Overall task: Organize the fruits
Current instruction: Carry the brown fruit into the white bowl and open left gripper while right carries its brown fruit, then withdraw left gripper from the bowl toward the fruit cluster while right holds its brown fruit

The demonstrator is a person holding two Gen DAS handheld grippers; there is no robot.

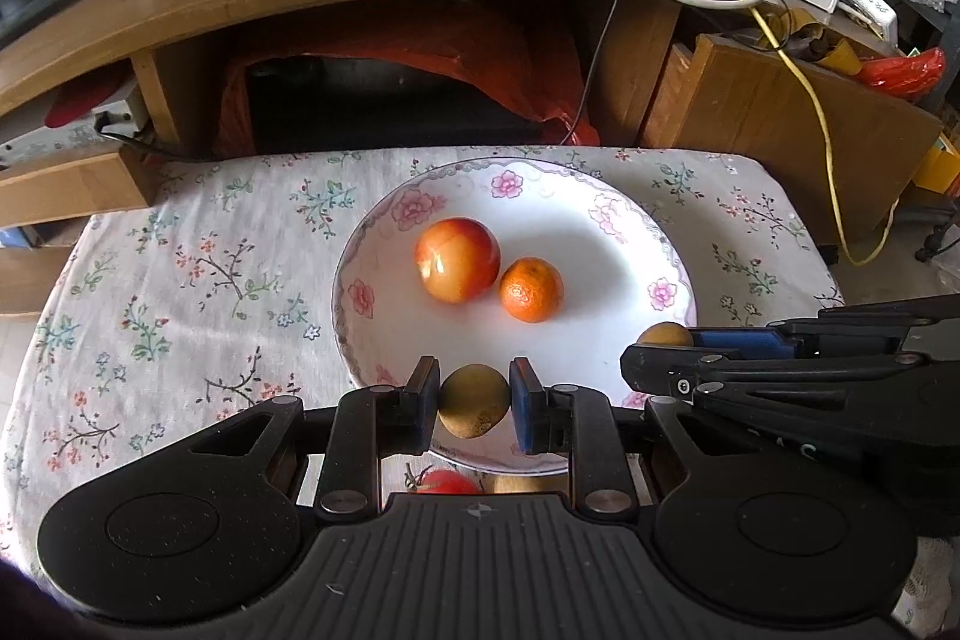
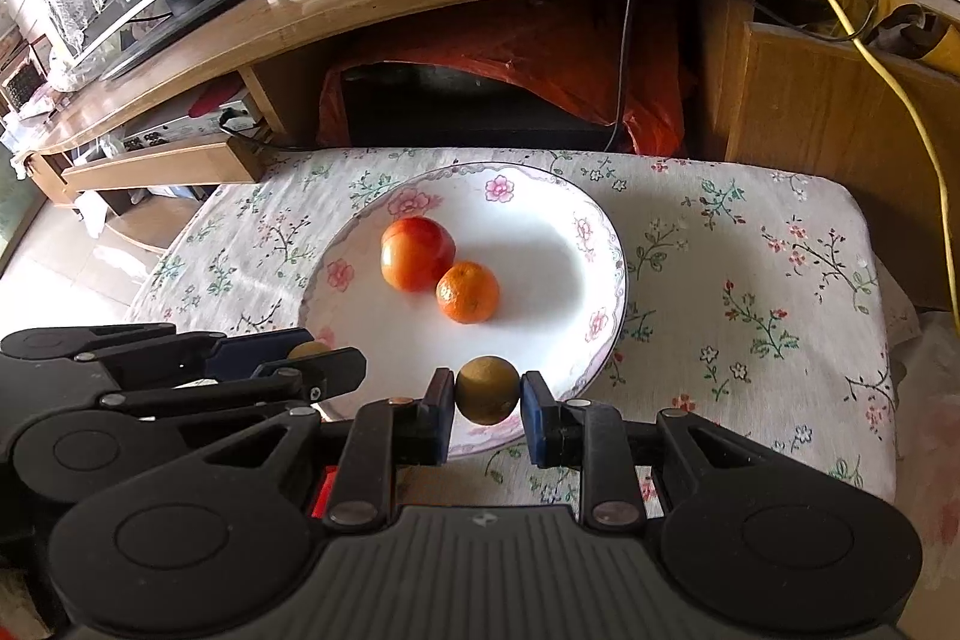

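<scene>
Plate (image 1: pixel 672 250) holds tomato (image 1: pixel 457 259), orange (image 1: pixel 531 289). Left gripper (image 1: pixel 474 400) clamps brown fruit (image 1: pixel 474 401), right gripper (image 2: pixel 487 391) clamps second brown fruit (image 2: pixel 487 390); both above near rim, unreleased.

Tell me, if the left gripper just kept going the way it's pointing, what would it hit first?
Probably the white floor of the plate, near its front rim. The left gripper, shut on a brown fruit, angles down over it. The tomato and orange lie farther along; depth is uncertain.
</scene>
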